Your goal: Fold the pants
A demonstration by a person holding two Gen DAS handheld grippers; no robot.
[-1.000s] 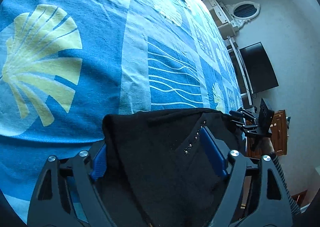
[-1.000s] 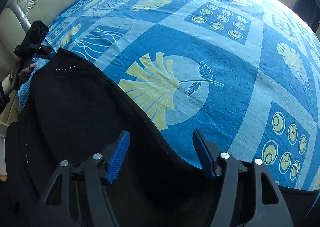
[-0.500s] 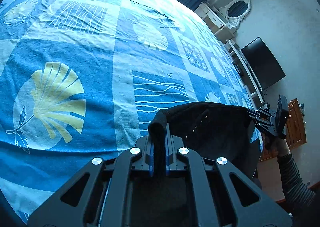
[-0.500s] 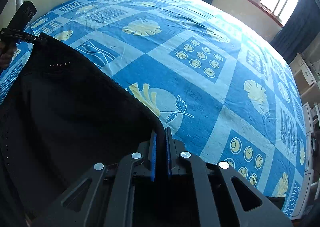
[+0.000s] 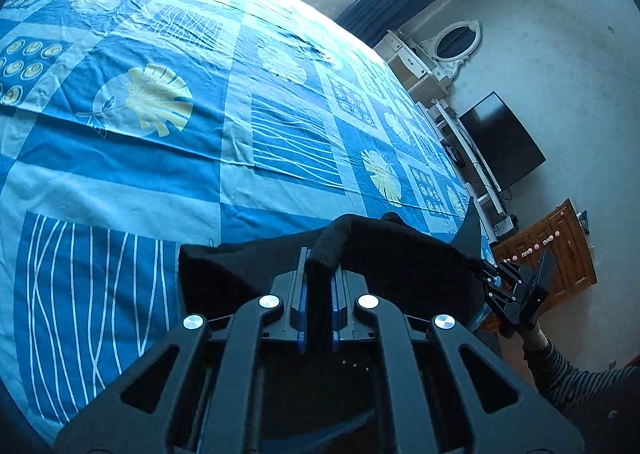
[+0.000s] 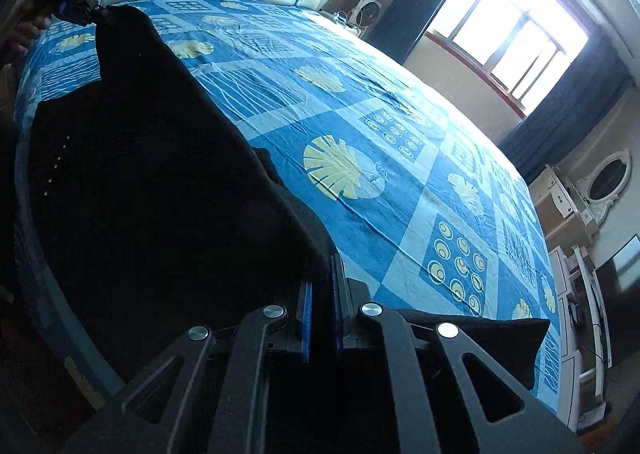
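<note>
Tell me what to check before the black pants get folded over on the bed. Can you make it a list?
1. Left gripper has the pants: ok, jaws shut on a bunched black edge.
2. Right gripper has the pants: ok, jaws shut on another black edge.
3. Cloth stretched between both grippers: ok, it runs as one dark sheet from one to the other.
4. Room on the bed sheet ahead: ok, the blue patterned part ahead looks bare.
5. Pant legs lined up evenly: cannot tell, the cloth is too dark and partly hidden.
6. Loose end near the right gripper: not ok, a black corner pokes out on the sheet.
</note>
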